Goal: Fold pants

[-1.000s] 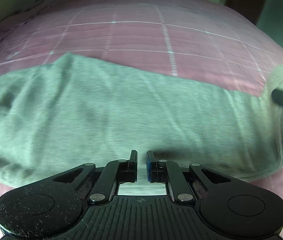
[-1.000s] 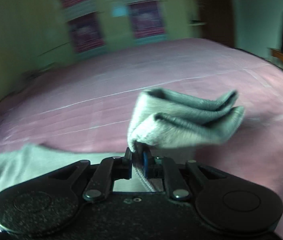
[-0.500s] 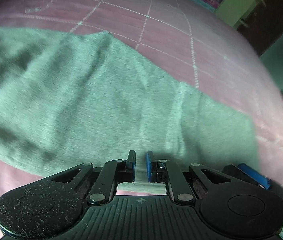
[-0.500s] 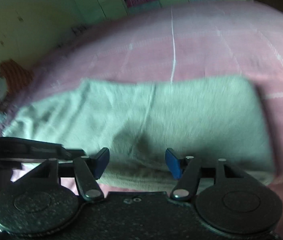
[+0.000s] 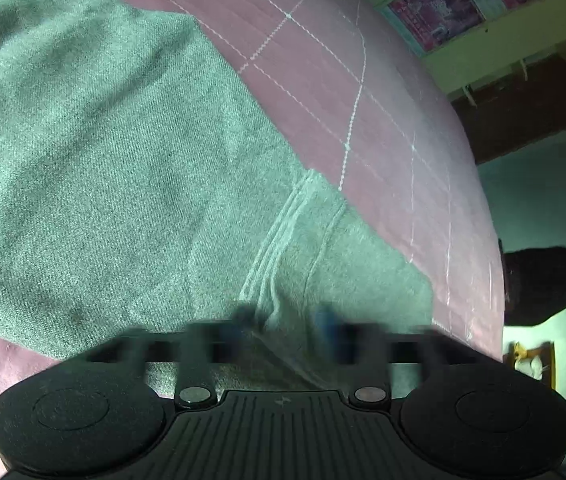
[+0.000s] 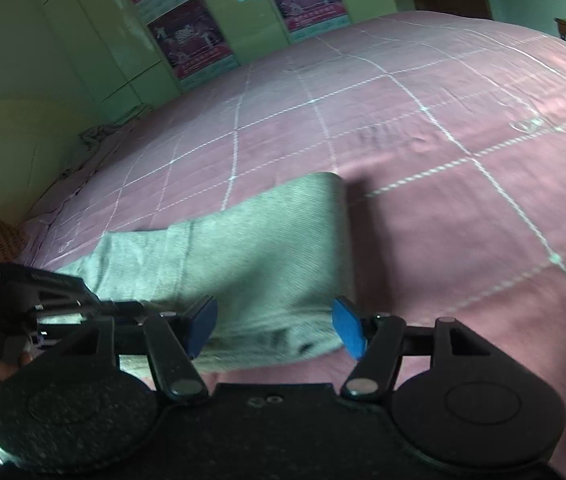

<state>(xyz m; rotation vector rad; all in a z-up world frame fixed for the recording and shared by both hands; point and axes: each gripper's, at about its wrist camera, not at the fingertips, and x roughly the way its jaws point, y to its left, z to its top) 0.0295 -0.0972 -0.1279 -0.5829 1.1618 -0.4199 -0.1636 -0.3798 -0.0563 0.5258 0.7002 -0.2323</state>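
Grey pants (image 5: 123, 160) lie folded on the pink quilted bed; they also show in the right wrist view (image 6: 251, 248). A hemmed end with stitched seams lies on top near my left gripper (image 5: 287, 328). That gripper is blurred by motion, its jaws apart, just over the hem and the near edge. My right gripper (image 6: 275, 324) is open and empty, its blue pads (image 6: 347, 328) straddling the near edge of the folded pants. The left gripper (image 6: 43, 300) shows at the left of the right wrist view.
The pink bedspread (image 6: 443, 140) with white stitched squares stretches far and right. Green wardrobe doors with posters (image 6: 187, 40) stand behind the bed. A dark object (image 5: 539, 284) sits beyond the bed's right edge. A crumpled cloth (image 6: 99, 134) lies at the far left corner.
My right gripper let go of the pant end, laid it over the rest, and opened wide. My left gripper swung toward the hem and its jaws moved apart.
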